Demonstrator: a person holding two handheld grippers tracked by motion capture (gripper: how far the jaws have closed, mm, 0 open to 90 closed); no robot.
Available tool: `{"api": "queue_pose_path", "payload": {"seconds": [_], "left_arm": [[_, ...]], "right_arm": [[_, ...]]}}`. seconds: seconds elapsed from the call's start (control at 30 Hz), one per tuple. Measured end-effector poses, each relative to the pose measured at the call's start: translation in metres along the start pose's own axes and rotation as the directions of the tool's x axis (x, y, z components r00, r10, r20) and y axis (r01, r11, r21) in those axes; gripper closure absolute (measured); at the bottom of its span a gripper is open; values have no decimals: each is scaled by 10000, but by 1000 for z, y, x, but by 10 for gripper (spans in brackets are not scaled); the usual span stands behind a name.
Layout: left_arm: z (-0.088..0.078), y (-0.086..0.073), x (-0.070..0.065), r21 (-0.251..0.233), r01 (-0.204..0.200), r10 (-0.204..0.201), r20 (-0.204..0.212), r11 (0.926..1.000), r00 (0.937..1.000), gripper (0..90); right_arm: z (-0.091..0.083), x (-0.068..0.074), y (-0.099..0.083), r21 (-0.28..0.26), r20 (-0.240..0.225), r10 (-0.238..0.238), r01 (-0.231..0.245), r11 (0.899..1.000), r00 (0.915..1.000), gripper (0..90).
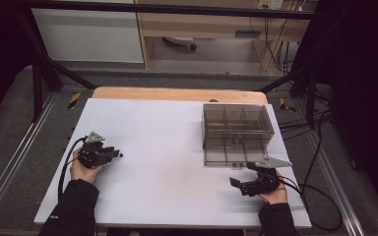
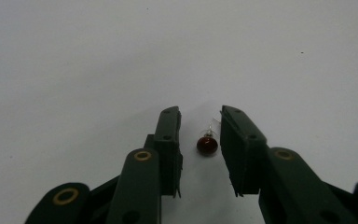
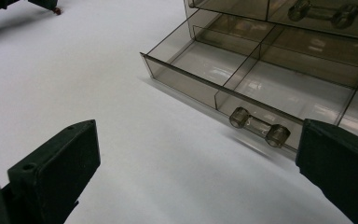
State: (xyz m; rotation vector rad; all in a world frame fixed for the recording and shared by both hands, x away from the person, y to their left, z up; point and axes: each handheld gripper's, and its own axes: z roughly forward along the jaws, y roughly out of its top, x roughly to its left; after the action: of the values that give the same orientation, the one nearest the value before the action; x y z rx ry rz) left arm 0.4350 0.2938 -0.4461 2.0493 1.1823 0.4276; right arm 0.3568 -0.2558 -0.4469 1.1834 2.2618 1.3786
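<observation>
Two black jaws of the left tongs (image 2: 200, 126) are straddling a small dark red bead (image 2: 207, 145) lying on the white desk (image 2: 98, 56), unclenched, gaps showing either side. Right tongs (image 3: 196, 163) are gaping wide before the open drawer (image 3: 242, 100).

A small dark red bead (image 2: 207, 145) with a clear hook lies on the white surface, at lower centre of the left gripper view.
</observation>
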Motion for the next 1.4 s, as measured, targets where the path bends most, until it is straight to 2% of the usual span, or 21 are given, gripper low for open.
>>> {"api": "queue_pose_path", "payload": {"seconds": [0.47,0.87,1.4], "left_arm": [[3,0,-3,95,-80,79,44,9999,10000,777],[3,0,-4,156,-228,228,-31,9996,9997,791],[-1,0,-3,13,7,-7,101,10000,9999,798]], "right_arm": [[0,0,0,-27,4,14,-14,10000,10000,4],[0,0,0,-49,-9,6,-6,10000,10000,4],[0,0,0,-2,-47,33,-33,10000,10000,4]]}}
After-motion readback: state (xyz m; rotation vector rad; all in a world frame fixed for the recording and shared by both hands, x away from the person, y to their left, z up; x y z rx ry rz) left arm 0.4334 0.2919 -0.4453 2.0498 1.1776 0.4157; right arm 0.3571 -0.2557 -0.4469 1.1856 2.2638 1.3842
